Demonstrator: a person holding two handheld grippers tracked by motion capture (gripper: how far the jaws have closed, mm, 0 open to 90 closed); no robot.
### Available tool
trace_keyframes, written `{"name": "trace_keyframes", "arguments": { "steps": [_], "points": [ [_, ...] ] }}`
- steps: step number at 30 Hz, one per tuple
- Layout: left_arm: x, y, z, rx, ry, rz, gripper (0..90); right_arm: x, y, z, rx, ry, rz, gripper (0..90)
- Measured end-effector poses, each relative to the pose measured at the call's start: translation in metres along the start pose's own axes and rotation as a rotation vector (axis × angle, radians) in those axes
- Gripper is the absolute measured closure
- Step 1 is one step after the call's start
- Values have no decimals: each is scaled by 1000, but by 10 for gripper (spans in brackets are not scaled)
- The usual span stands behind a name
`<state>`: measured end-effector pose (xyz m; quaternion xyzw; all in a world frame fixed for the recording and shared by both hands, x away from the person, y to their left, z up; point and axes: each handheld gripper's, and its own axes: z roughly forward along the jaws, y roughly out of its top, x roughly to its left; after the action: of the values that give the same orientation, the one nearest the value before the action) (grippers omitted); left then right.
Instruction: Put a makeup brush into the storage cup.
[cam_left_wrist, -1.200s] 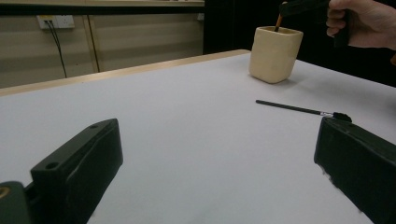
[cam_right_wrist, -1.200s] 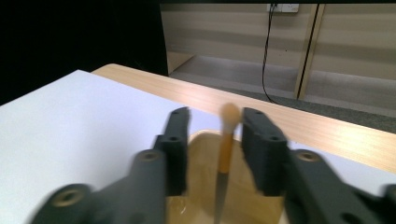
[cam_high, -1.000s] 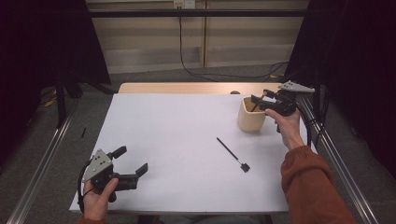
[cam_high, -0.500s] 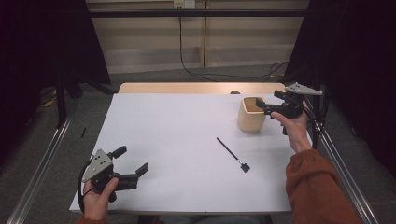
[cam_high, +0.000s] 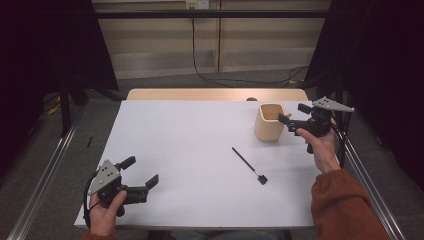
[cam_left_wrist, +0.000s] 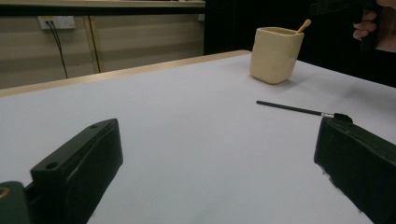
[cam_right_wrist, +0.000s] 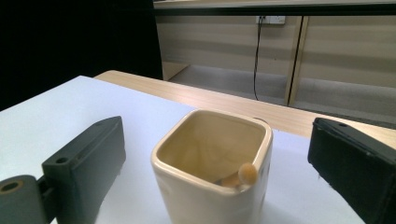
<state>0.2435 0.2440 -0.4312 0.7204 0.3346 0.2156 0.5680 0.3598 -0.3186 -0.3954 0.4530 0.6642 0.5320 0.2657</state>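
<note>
A cream square cup (cam_high: 269, 125) stands at the table's far right, with a wooden stick (cam_right_wrist: 246, 173) leaning inside it against the near rim. My right gripper (cam_high: 292, 113) hovers just right of the cup and points at it. Its jaws have just been opening and nothing is between them. A thin black brush (cam_high: 248, 166) lies flat on the white table (cam_high: 190, 150), nearer than the cup. My left gripper (cam_high: 141, 171) rests open at the front left, far from both. In the left gripper view the cup (cam_left_wrist: 273, 56) and the brush (cam_left_wrist: 299, 109) lie ahead.
A bare wooden strip (cam_high: 200, 94) runs along the table's far edge. Metal rails (cam_high: 45, 180) flank both sides of the table. Dark curtains hang left and right. A cable (cam_high: 200, 55) drops down the back wall.
The right gripper has drawn back to the right, from over the cup's rim to beside it, and its jaws have spread. The left gripper has stayed put.
</note>
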Motion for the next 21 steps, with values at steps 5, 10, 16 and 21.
{"name": "trace_keyframes", "arguments": {
  "steps": [5, 10, 16, 21],
  "points": [
    [0, 0, 0, -3, -1, -2, 11, 6, -4, -10, -4, 15, 4, 35],
    [0, 0, -1, -5, 12, -2, 12, 10, -10, -18, 5, 33, 7, 29],
    [2, 0, -1, -9, 18, -8, 14, 18, -15, -31, -13, 54, 10, 17],
    [0, 1, -1, -10, 13, -4, 14, 22, -17, -39, -6, 56, -4, 6]
  ]
}}
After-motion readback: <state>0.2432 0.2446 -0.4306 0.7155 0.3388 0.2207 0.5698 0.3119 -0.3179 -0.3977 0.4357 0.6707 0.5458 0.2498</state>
